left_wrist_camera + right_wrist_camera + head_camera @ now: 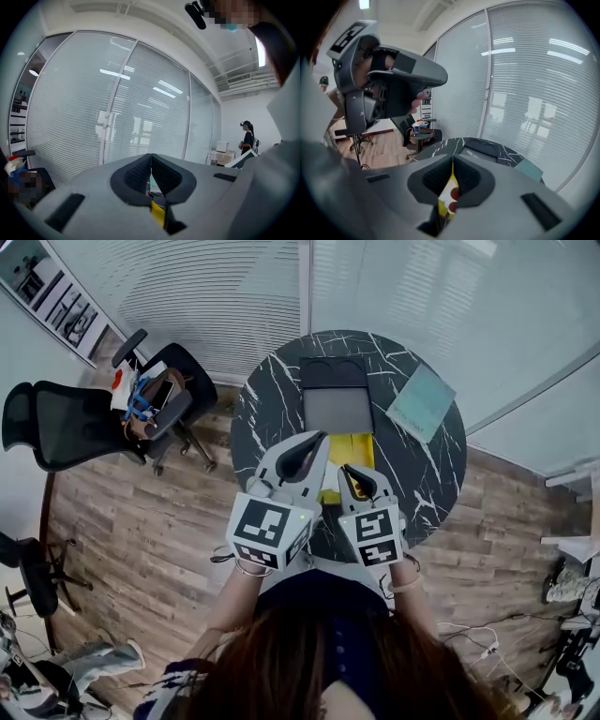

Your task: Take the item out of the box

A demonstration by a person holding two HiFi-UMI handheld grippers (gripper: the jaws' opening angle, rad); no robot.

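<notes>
currently your right tool (452, 165) pinches the yellow packet (449, 197) above the bench (424, 465); your left tool (151, 160) is pressed together, the dark box (336, 395) lying beyond.

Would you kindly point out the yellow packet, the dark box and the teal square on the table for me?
yellow packet (359, 452): head view, its bare upper part.
dark box (334, 374): head view, its dark far end.
teal square (423, 402): head view, its middle.
</notes>
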